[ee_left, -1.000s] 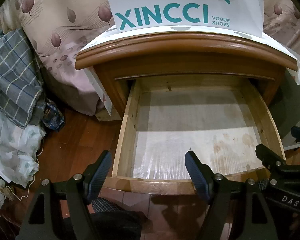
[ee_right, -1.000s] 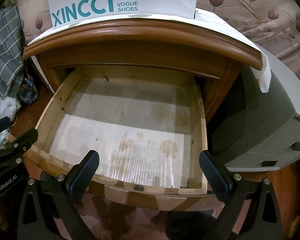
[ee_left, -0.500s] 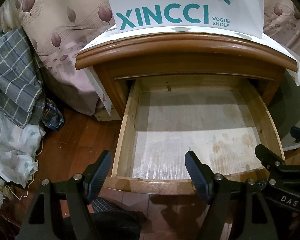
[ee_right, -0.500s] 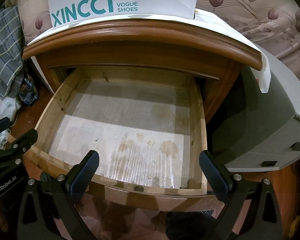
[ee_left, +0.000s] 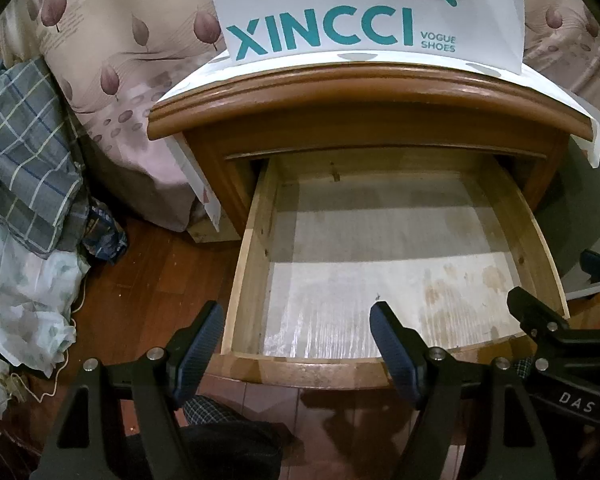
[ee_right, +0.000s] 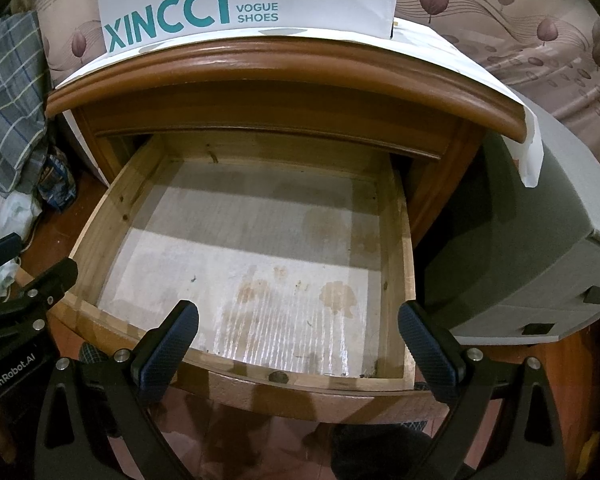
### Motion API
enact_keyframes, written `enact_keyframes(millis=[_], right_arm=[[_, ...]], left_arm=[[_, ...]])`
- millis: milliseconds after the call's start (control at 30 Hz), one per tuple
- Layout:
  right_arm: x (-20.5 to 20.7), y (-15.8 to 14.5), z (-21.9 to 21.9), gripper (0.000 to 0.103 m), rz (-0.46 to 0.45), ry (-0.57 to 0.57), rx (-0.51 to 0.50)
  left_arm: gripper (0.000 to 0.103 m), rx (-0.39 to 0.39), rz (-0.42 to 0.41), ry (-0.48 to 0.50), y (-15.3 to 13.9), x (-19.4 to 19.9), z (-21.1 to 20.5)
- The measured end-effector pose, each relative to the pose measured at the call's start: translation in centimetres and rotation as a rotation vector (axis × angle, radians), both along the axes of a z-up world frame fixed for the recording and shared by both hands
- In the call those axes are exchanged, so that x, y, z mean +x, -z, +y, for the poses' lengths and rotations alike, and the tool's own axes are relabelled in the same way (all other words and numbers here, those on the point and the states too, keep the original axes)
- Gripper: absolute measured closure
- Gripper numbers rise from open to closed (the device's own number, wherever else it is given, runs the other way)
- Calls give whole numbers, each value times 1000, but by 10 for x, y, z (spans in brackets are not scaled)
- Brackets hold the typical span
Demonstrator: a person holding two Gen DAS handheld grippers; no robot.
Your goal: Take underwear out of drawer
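Wooden drawer [ee_left: 396,264] stays pulled out and bare; nothing shifts as we hold left gripper [ee_left: 296,344] and right gripper [ee_right: 298,340] spread, empty — no underwear to take.

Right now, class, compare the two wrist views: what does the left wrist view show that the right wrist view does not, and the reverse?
Only the left view shows the left claw from behind, jaws wide and empty. Only the right view shows the grey box's dark slots and the open, empty right claw from behind. Both share the open, bare drawer, the shoe box, the plaid cloth and each other's claw.
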State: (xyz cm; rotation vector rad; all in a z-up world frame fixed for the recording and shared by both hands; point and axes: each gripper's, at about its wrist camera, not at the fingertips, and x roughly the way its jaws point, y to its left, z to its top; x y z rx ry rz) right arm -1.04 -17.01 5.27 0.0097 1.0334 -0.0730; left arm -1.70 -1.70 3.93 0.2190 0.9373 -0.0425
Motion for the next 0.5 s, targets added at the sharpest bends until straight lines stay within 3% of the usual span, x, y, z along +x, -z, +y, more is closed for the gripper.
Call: enact_keyframes(millis=[500], right_arm=[[0, 0, 1, 4, 0, 0, -1]], left_arm=[[25, -13, 0, 12, -3, -3, -1]])
